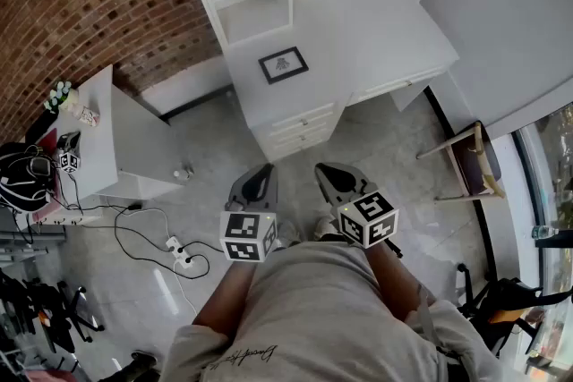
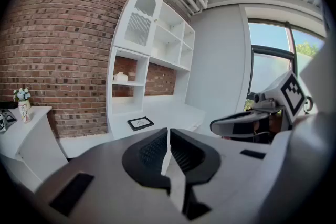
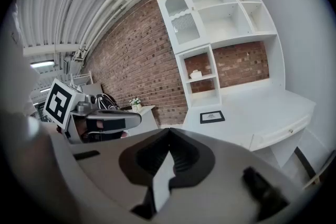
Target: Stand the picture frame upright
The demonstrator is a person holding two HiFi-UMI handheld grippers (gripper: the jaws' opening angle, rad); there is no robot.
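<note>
**Head view:** You hold your left tool (image 1: 262,177) and right tool (image 1: 333,177) side by side close to your torso, over the floor. Both are well short of the bench (image 1: 376,31). The frame (image 1: 283,64) lies flat on the bench top, face up, just in front of the shelf unit (image 1: 255,9) (below its lower open cubby).

**Left gripper view:** The left tool's jaws are closed together with nothing between them. The frame shows beyond them, flat on the bench.

**Right gripper view:** The right tool's jaws likewise meet and are empty. The frame lies ahead and to the right, well apart from them.
</note>
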